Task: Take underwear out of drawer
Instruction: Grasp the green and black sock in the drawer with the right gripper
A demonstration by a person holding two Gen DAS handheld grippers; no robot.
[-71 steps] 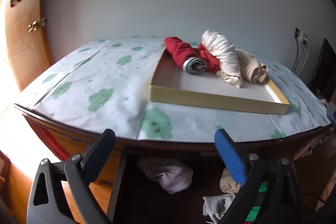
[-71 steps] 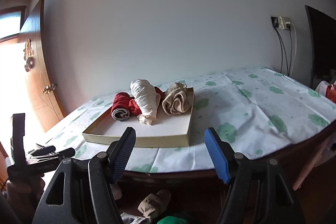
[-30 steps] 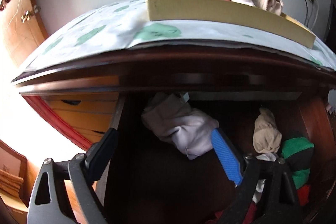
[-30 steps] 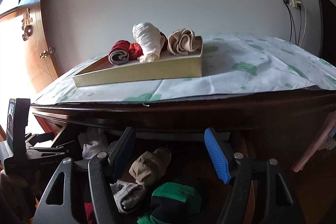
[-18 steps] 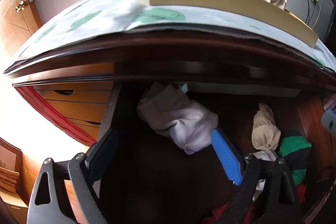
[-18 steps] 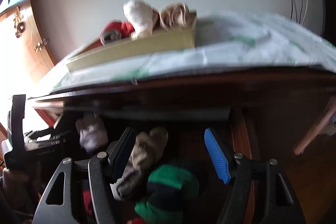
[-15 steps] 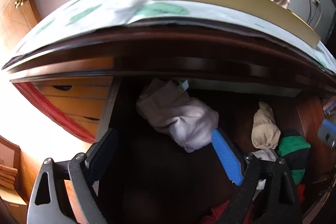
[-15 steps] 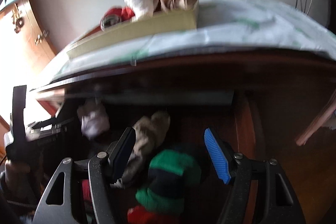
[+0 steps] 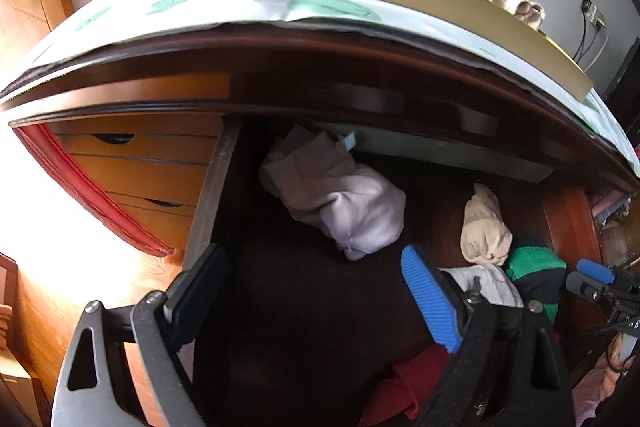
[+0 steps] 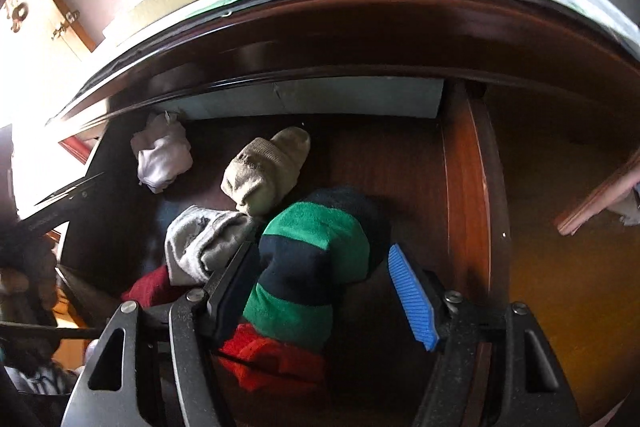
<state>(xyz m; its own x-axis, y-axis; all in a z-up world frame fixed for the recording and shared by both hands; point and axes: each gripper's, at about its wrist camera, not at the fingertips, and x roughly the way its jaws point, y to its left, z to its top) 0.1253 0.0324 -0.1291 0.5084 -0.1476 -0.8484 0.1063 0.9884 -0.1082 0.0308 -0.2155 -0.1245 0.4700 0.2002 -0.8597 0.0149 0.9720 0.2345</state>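
The right gripper (image 10: 320,279) is open astride the green-striped roll (image 10: 316,255) near the drawer's (image 10: 460,187) front right, not yet pinching: the reach step. Next, close squarely and lift. The left gripper (image 9: 312,291) hangs wide and empty before the lilac bundle (image 9: 344,203) at the back left.

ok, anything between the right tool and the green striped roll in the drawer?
Nothing visible. The right tool is open with the green-and-navy striped roll already between its fingers, not yet pinched. A grey roll crowds the left finger, and a red item lies below the striped roll.
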